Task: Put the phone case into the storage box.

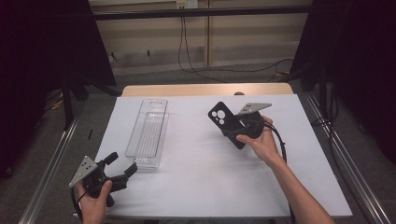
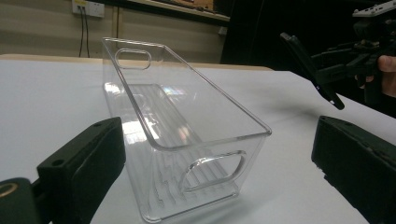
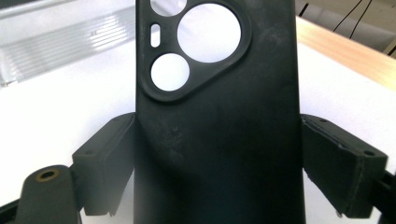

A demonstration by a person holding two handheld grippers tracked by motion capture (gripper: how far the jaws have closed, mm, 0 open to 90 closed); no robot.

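High view: your right gripper [image 1: 240, 125] is clamped on the black phone case [image 1: 225, 122], held above the white table sheet [image 1: 210, 177] at about 2 o'clock from centre. Your left gripper [image 1: 122, 164], at 7 o'clock, has jaws spread and empty, just beside the clear plastic bin [image 1: 148, 130].

Black gripper [image 1: 120, 169], grey triangular plate [image 1: 84, 170]
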